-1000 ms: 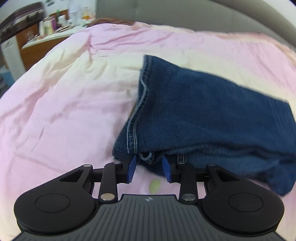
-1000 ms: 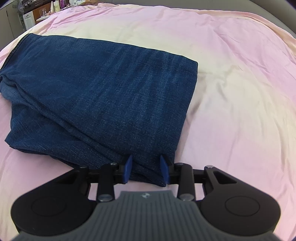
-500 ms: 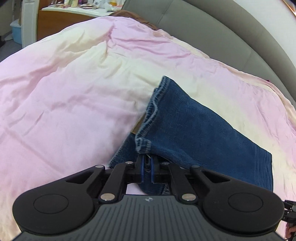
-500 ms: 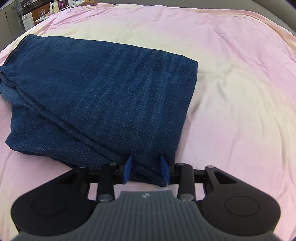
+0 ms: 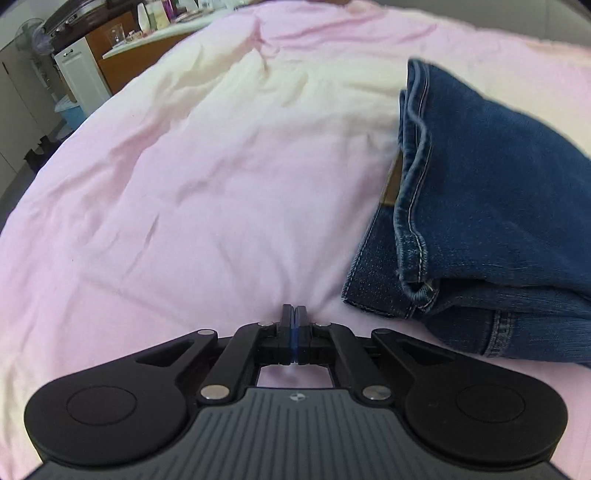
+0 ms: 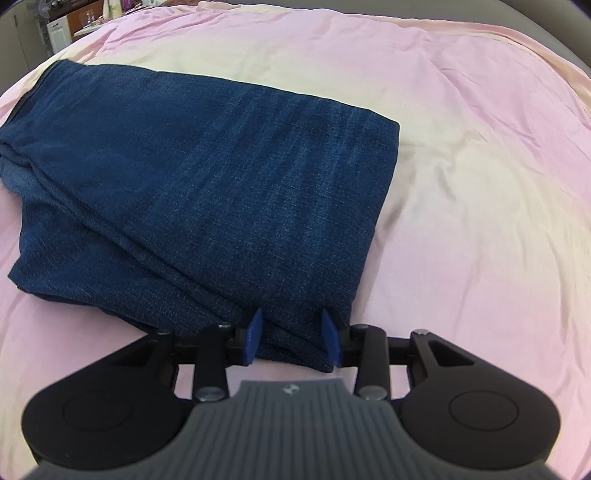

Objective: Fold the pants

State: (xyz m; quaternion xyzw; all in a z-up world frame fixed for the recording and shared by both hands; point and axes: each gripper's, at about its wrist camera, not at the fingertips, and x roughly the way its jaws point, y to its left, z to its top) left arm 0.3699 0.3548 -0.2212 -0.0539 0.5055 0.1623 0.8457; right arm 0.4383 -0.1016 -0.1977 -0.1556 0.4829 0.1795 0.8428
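Observation:
The dark blue jeans (image 6: 207, 184) lie folded into a thick stack on the pink bed sheet (image 6: 480, 184). My right gripper (image 6: 292, 325) is open, its blue pads standing on either side of the stack's near right corner, with the denim lying between them. In the left wrist view the same jeans (image 5: 480, 192) lie at the right, their stitched hems and waistband edge facing me. My left gripper (image 5: 294, 310) is shut with nothing in it, just above the bare sheet (image 5: 184, 184), left of the jeans' near corner and apart from it.
The sheet is wrinkled and spreads wide to the left of the jeans. Beyond the bed's far left edge stand a wooden counter with bottles (image 5: 147, 33), a white cabinet (image 5: 79, 74) and a blue bin (image 5: 68, 110).
My left gripper closed at the jeans' hem edge, then moved left off the denim and now sits shut over bare sheet. The right gripper and the stack have not moved.

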